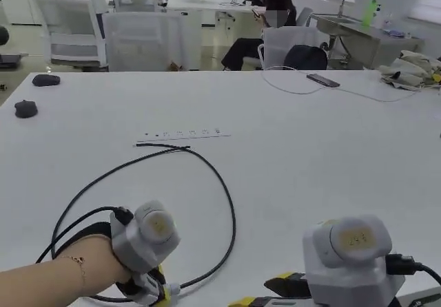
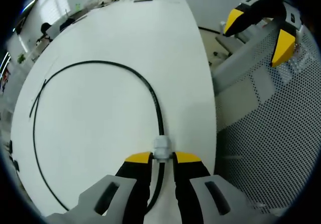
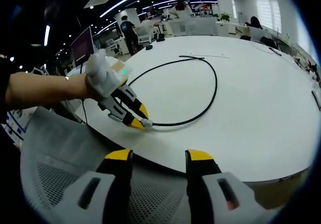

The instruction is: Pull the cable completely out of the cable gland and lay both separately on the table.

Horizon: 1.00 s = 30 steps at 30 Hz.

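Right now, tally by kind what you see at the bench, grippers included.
black cable: 1
white cable gland: 1
grippers: 2, left gripper and right gripper
dark mice: 2
phone: 1
Total: 7

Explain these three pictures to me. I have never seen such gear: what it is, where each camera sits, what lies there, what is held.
No robot: a person holds a tool with a two-jaw claw in each hand. The head view comes from a headset camera looking down; each round view comes from a camera riding on one tool. On the white table lies a looped black cable, threaded through a small white cable gland. The left claw is shut on that gland. The right claw is open and empty, off the table's edge above a mesh chair.
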Each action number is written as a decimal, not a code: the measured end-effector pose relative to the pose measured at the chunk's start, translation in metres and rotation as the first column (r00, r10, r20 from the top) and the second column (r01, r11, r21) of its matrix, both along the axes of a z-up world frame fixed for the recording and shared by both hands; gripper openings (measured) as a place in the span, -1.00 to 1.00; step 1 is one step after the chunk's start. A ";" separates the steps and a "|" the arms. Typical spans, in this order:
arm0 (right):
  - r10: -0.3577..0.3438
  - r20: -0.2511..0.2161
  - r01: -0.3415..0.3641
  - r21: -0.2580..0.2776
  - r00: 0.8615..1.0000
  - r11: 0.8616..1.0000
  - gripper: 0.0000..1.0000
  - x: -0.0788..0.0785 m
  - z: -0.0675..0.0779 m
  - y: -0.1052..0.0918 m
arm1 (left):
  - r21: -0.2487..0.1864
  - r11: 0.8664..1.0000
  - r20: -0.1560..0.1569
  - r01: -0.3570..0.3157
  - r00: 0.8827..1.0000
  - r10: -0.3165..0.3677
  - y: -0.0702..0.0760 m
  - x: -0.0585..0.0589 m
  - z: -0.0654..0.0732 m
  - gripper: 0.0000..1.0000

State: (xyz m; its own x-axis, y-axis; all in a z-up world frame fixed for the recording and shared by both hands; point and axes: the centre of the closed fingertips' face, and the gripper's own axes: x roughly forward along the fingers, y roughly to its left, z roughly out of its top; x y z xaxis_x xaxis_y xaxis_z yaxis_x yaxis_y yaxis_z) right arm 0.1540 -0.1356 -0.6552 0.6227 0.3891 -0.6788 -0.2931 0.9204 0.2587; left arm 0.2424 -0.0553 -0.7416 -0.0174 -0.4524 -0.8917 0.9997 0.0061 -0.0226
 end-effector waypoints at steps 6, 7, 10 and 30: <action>0.006 0.000 -0.006 -0.004 1.000 1.000 -0.14 0.000 0.000 0.001 | -0.059 0.998 -0.013 -0.007 1.000 0.006 0.002 -0.011 0.033 -0.66; 0.014 -0.007 -0.014 -0.003 1.000 1.000 -0.14 -0.002 -0.001 0.003 | -0.071 0.997 -0.014 -0.009 1.000 0.008 0.005 -0.013 0.041 -0.66; 0.074 0.037 -0.074 0.006 0.997 0.997 -0.14 0.001 0.005 0.011 | -0.087 0.996 -0.021 -0.023 1.000 0.021 0.012 -0.017 0.056 -0.66; 0.490 -0.087 -0.487 0.050 0.867 0.872 -0.17 -0.001 0.024 0.040 | -0.203 0.977 0.028 -0.068 0.997 0.075 0.049 -0.040 0.131 -0.67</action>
State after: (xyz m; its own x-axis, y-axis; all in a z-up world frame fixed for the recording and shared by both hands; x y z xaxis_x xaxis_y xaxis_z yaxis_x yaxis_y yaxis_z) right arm 0.1525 -0.0954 -0.6309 0.2825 0.6449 -0.7101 -0.6769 0.6585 0.3288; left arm 0.2019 -0.0065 -0.6106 0.0512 -0.6219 -0.7814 0.9970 0.0767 0.0042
